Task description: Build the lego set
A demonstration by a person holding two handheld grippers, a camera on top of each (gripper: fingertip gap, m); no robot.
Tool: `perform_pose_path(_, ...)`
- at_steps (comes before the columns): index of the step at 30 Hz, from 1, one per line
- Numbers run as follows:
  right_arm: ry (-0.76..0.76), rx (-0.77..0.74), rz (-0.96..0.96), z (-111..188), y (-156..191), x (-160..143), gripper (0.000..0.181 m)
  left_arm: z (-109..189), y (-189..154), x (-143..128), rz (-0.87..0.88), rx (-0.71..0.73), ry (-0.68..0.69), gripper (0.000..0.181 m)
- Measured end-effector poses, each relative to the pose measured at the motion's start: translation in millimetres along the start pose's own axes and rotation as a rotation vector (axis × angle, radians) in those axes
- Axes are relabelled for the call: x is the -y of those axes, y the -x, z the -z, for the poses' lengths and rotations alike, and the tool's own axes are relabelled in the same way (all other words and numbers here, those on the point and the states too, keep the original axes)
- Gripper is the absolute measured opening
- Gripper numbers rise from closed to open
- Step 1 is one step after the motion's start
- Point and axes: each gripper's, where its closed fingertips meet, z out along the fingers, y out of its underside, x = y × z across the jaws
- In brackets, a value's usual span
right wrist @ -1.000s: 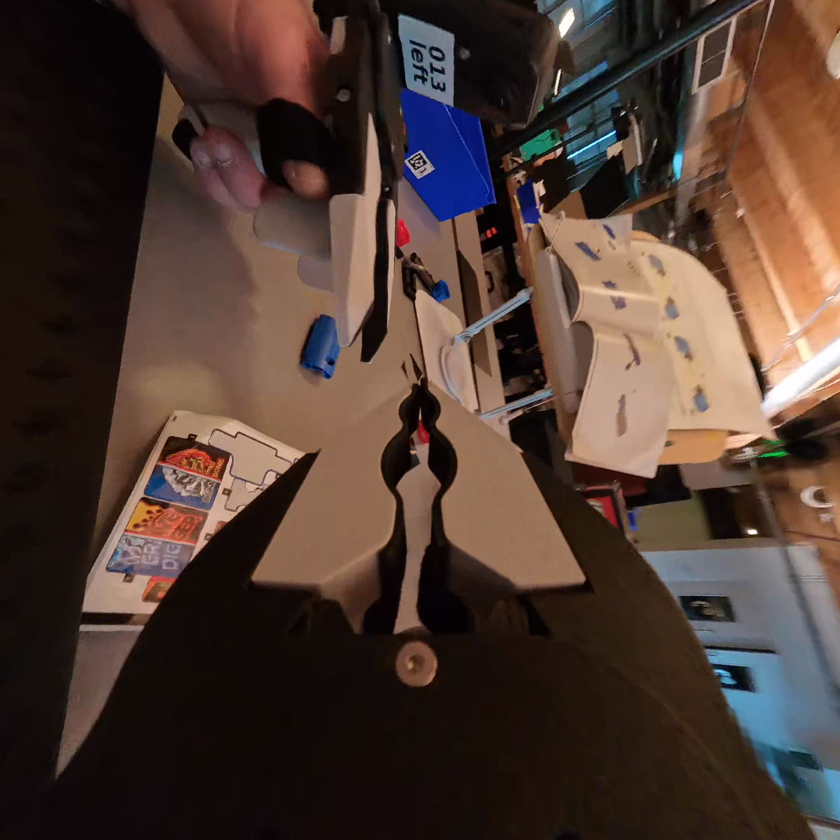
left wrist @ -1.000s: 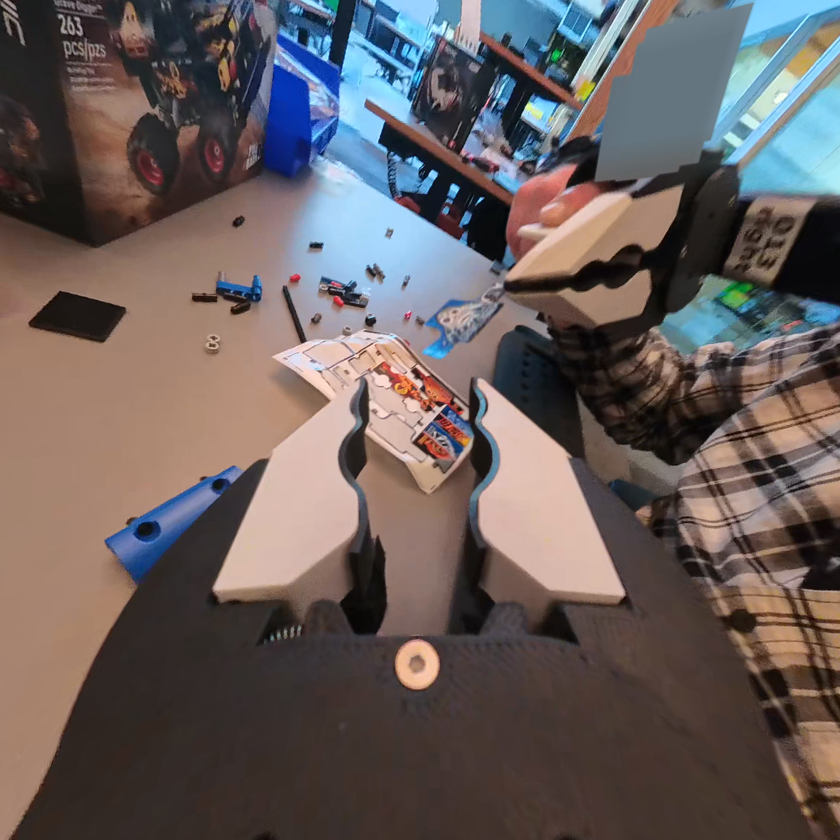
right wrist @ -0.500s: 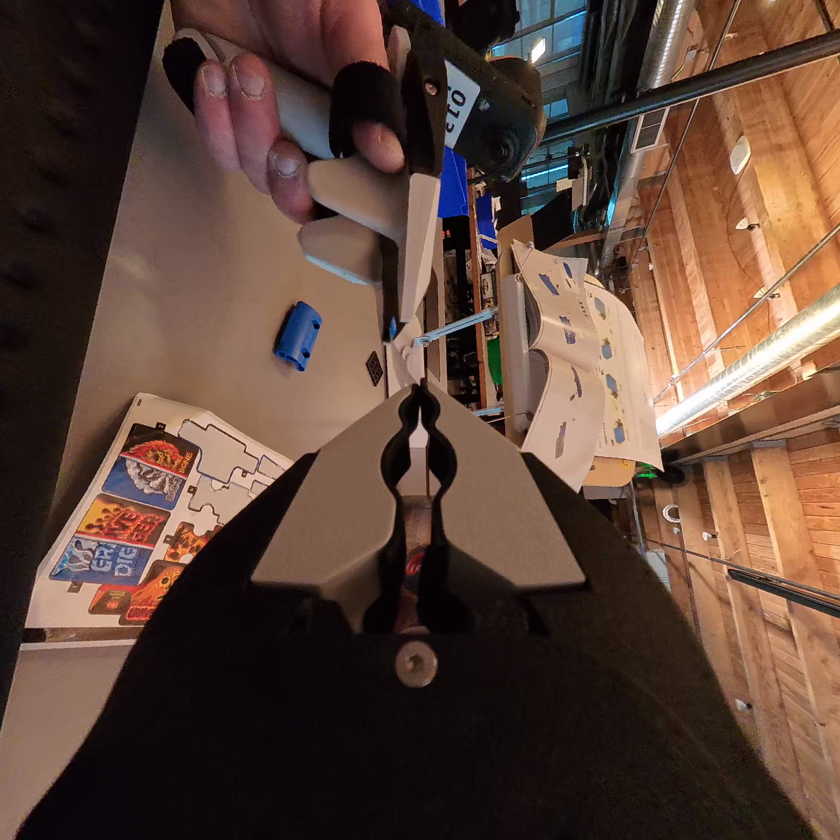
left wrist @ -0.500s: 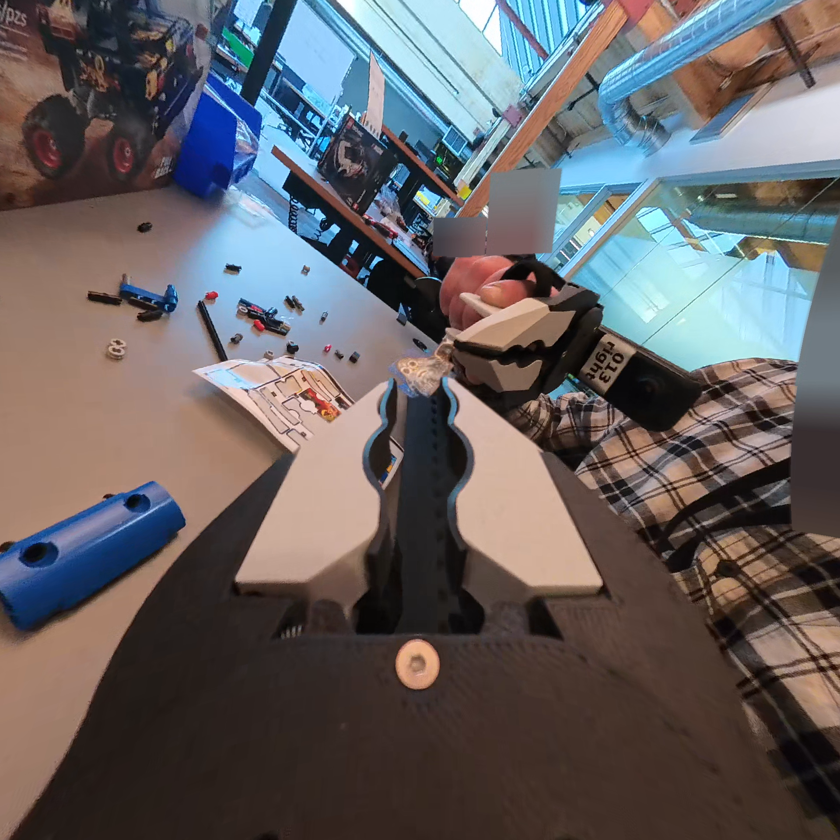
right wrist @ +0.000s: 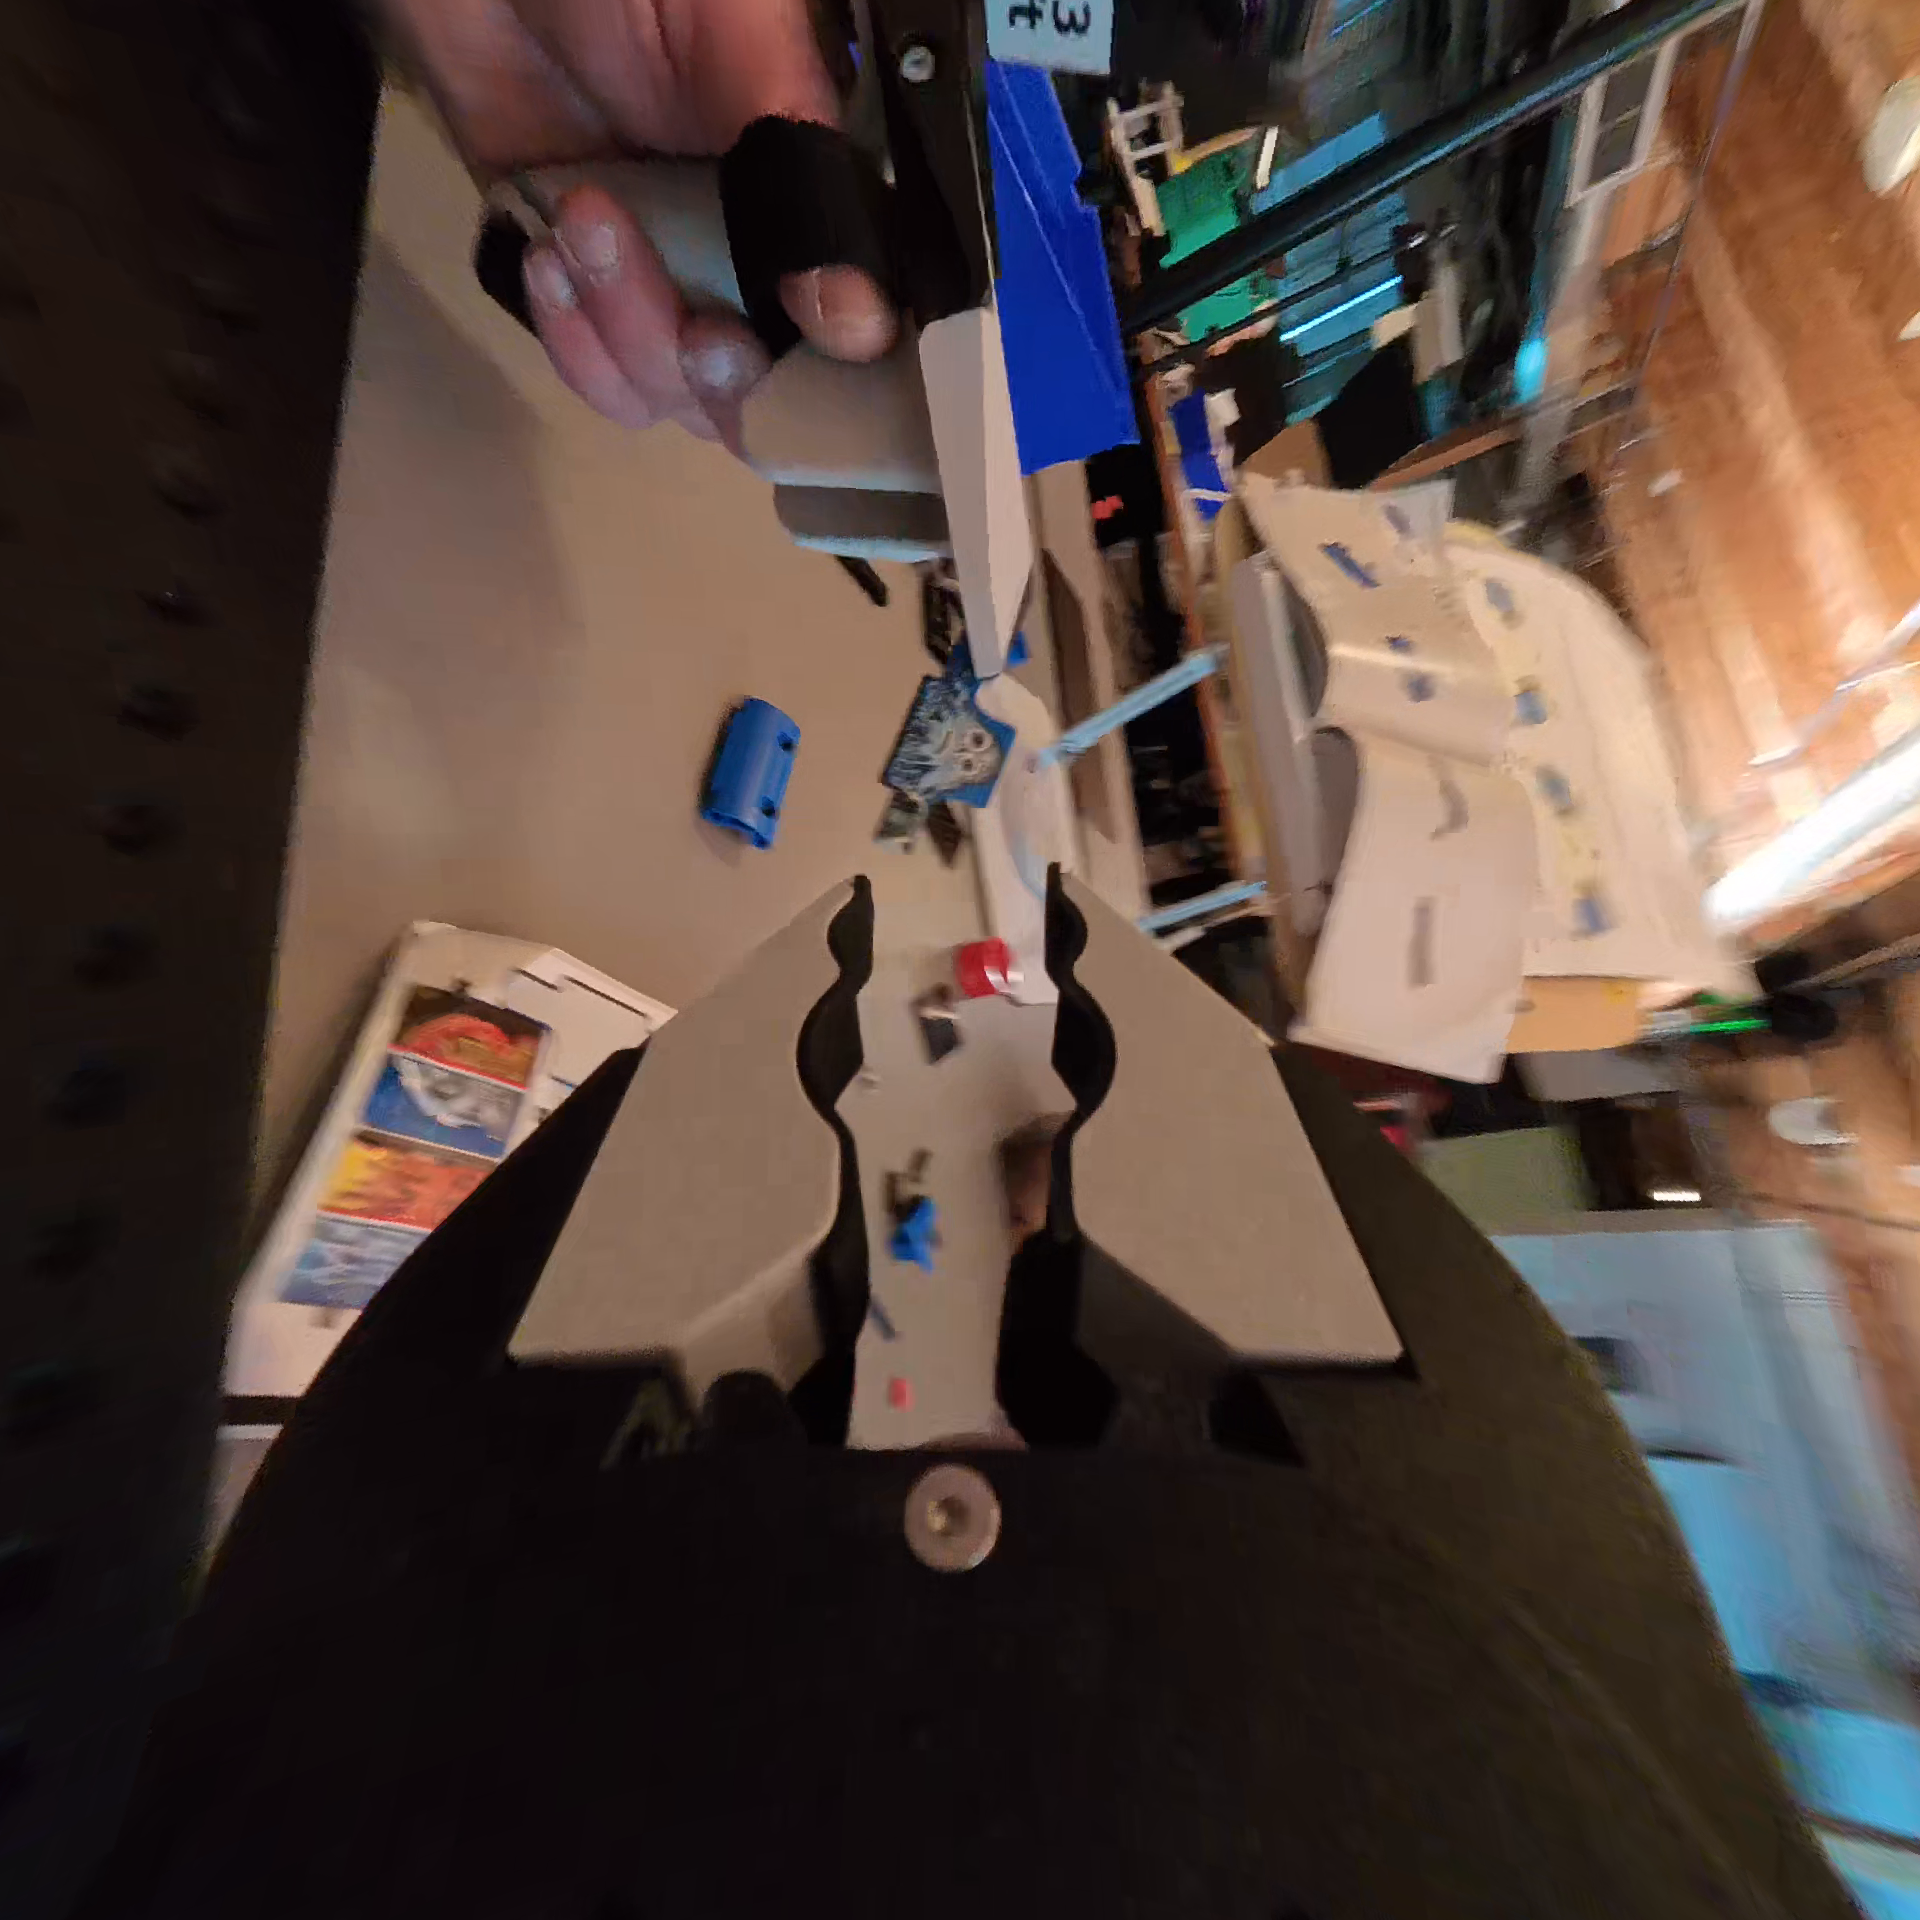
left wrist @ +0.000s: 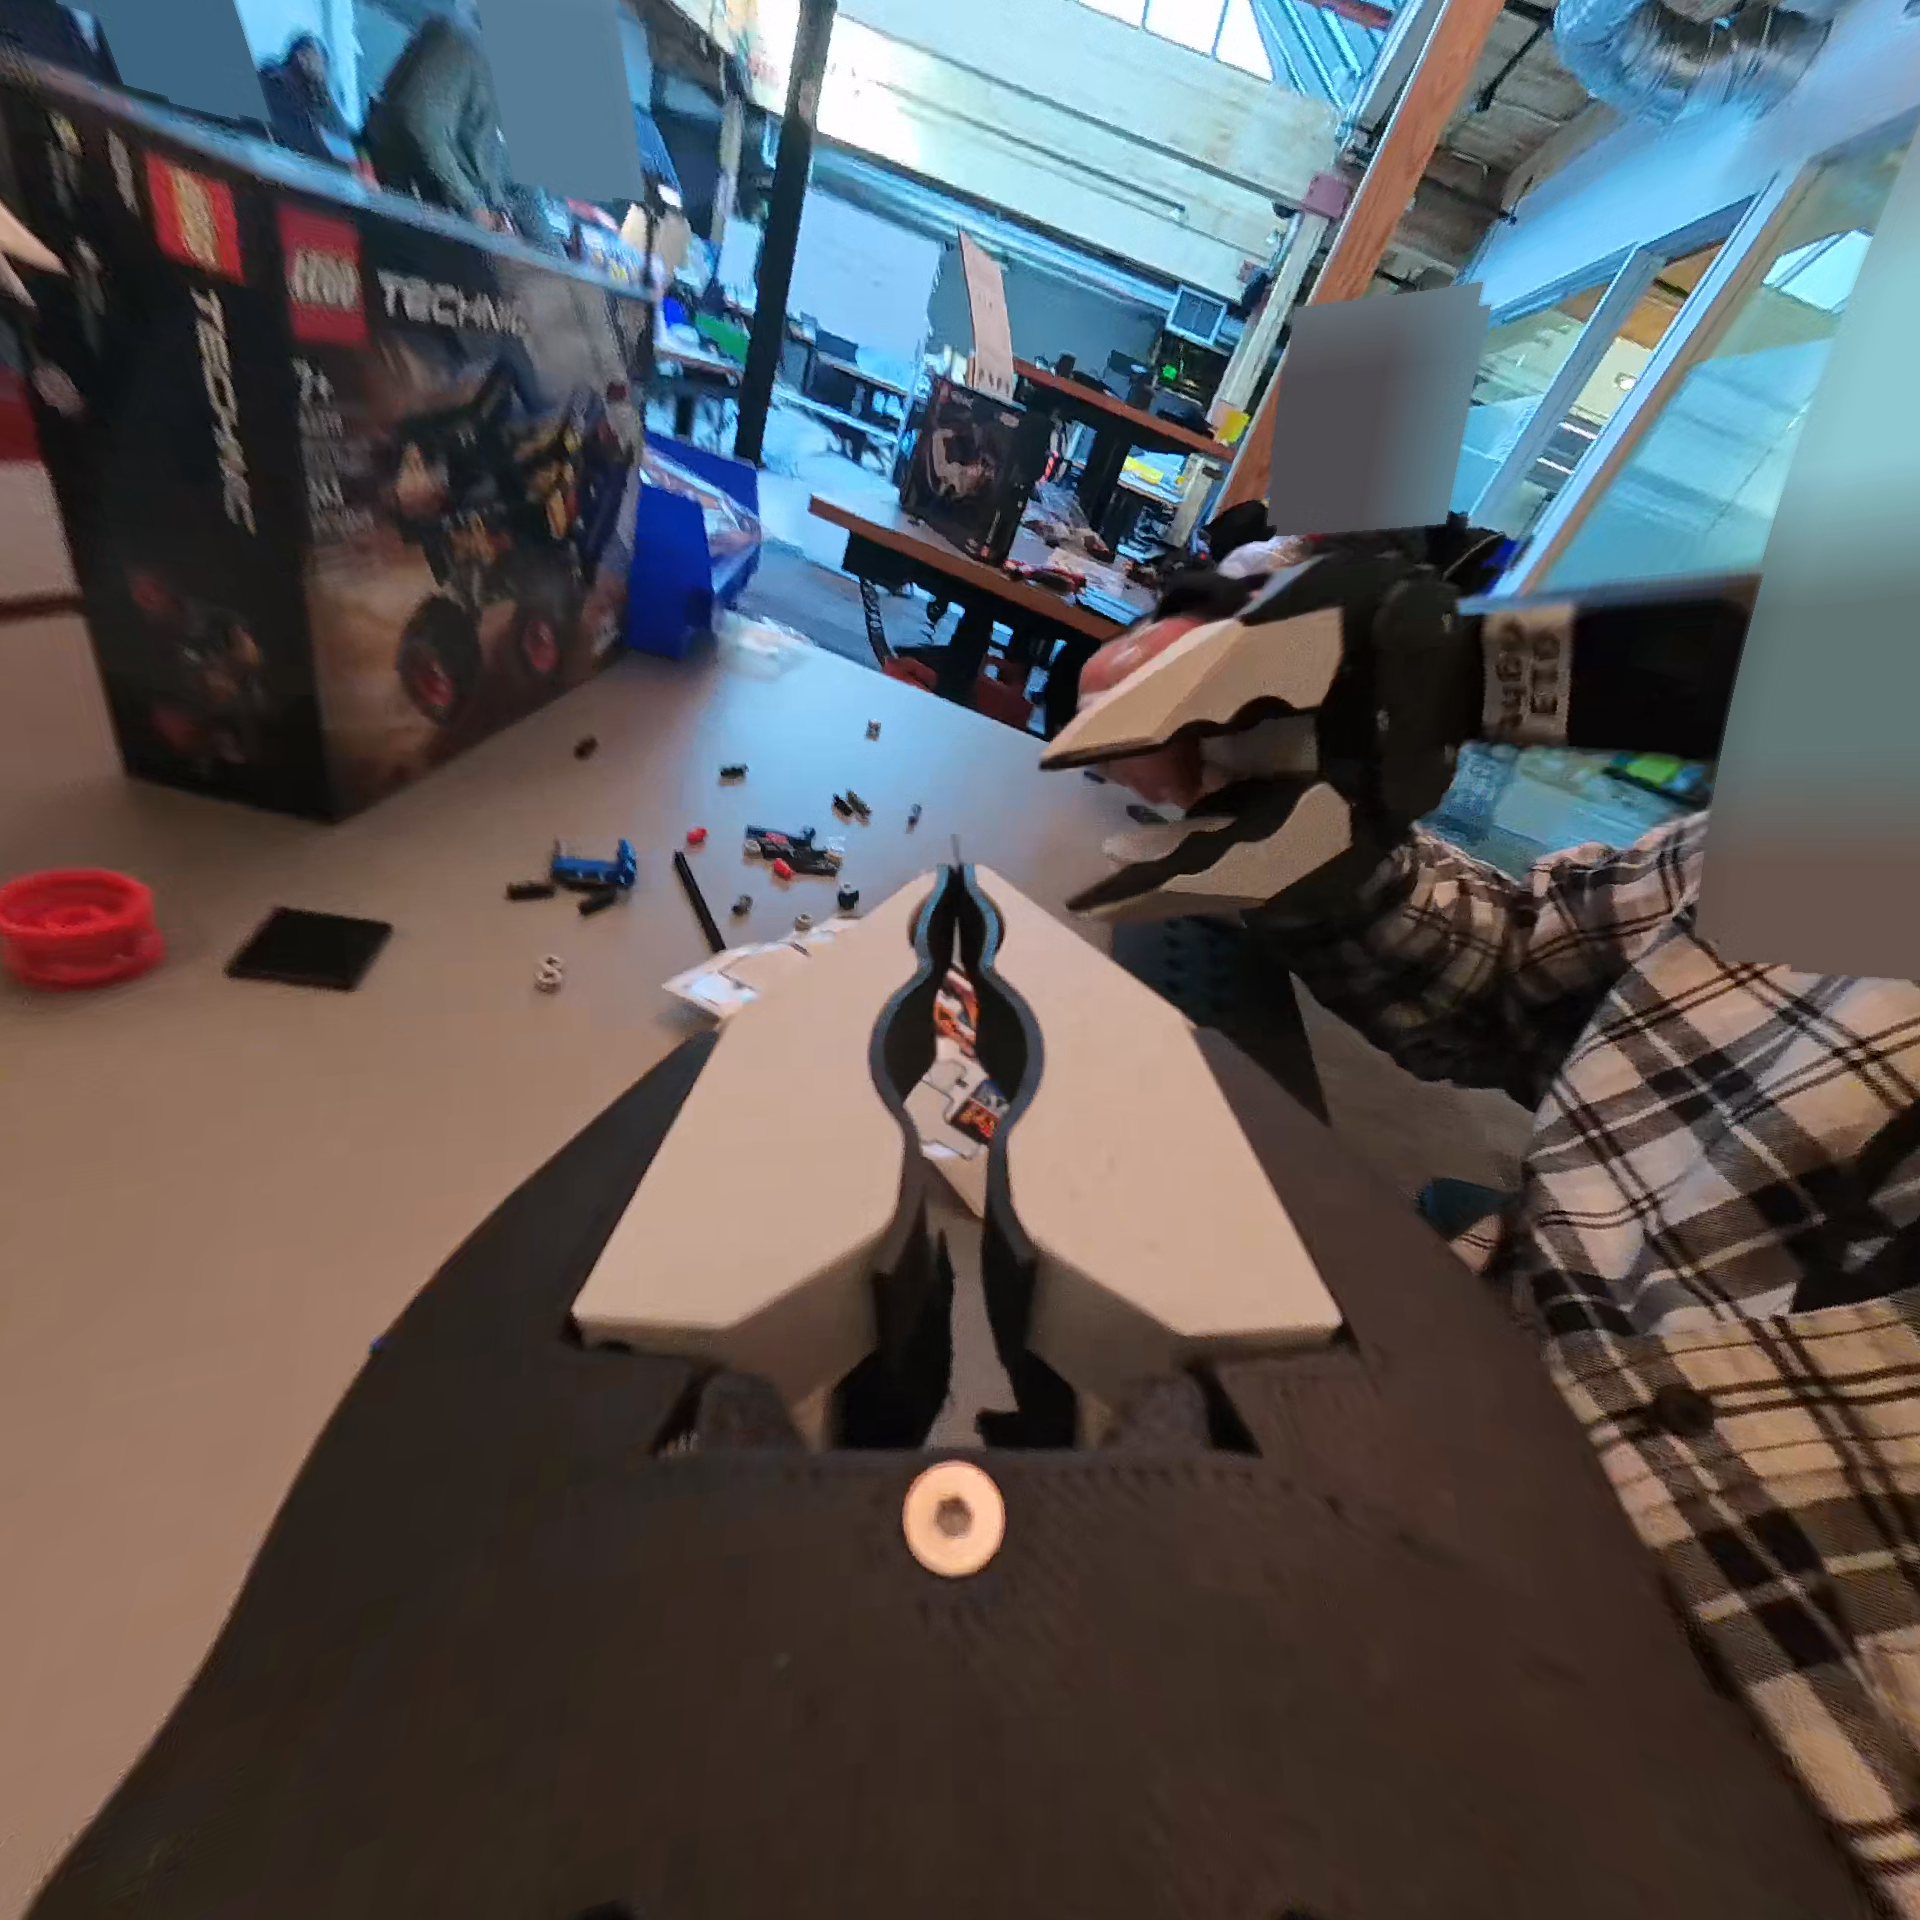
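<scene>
My left gripper (left wrist: 954, 881) is shut on a blue sticker, which shows only as a thin edge (left wrist: 956, 847) sticking out past the tips. In the right wrist view the left gripper (right wrist: 992, 655) comes in from the top, and the blue sticker (right wrist: 948, 740) hangs from its tips above the table. My right gripper (right wrist: 956, 883) is open and empty, a short way from the sticker. It also shows in the left wrist view (left wrist: 1070, 831), jaws apart. The sticker sheet (left wrist: 727, 977) lies on the table under both grippers and shows in the right wrist view too (right wrist: 436, 1101).
The grey table (left wrist: 208, 1143) holds the set's box (left wrist: 343, 520), a red wheel (left wrist: 78, 925), a black square plate (left wrist: 309, 945), a black axle (left wrist: 698, 914), scattered small parts (left wrist: 790, 847) and a blue cylinder piece (right wrist: 750, 771). A plaid sleeve (left wrist: 1714, 1143) fills the right.
The blue sticker passed from my right gripper to my left. The left gripper closed on it; the right gripper opened and drew back a little.
</scene>
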Motion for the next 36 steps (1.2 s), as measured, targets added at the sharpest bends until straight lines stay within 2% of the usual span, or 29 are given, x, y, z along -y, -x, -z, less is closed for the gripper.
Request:
perform_pose_path(6,-0.154,0.339,-0.781,-5.2,-2.0,0.7,0.036,2.0,-3.7,4.9,-0.092,0.021,-0.010,0.000)
perform_pose_path(7,-0.192,0.400,-0.860,-6.3,0.7,4.6,0.036,2.0,-3.3,5.2,-0.100,0.027,-0.012,0.000)
perform_pose_path(11,-0.232,0.488,-1.057,-18.8,3.6,3.3,0.029,2.9,-6.4,7.3,-0.112,0.016,-0.027,0.000)
perform_pose_path(14,-0.255,0.535,-1.109,-24.2,6.6,7.0,0.020,2.1,-7.7,6.5,-0.114,0.009,-0.025,0.000)
perform_pose_path(16,-0.282,0.544,-1.118,-25.4,5.1,10.7,0.002,2.0,-7.8,6.1,-0.115,0.007,-0.024,0.000)
perform_pose_path(20,-0.259,0.538,-1.093,-28.8,3.7,8.7,0.000,3.4,-0.4,4.2,-0.108,0.045,0.002,0.000)
perform_pose_path(22,-0.256,0.541,-1.094,-29.9,0.6,7.7,0.000,2.3,3.1,1.3,-0.136,0.077,0.031,0.010)
perform_pose_path(25,-0.222,0.526,-1.087,-34.2,-2.1,0.1,0.000,-1.2,12.4,-10.8,-0.169,0.141,0.110,0.040)
perform_pose_path(28,-0.190,0.525,-1.094,-34.7,-2.6,-8.9,0.000,1.2,21.3,-16.1,-0.174,0.188,0.149,0.052)
perform_pose_path(31,-0.173,0.516,-1.100,-35.3,-2.8,-17.5,0.000,3.7,40.2,-29.4,-0.211,0.291,0.256,0.059)
perform_pose_path(34,-0.142,0.512,-1.088,-37.6,1.7,-26.1,0.000,11.9,71.0,-57.7,-0.286,0.450,0.471,0.058)
perform_pose_path(36,-0.123,0.531,-1.077,-38.9,8.3,-29.7,0.000,16.9,85.4,-68.7,-0.319,0.524,0.559,0.055)
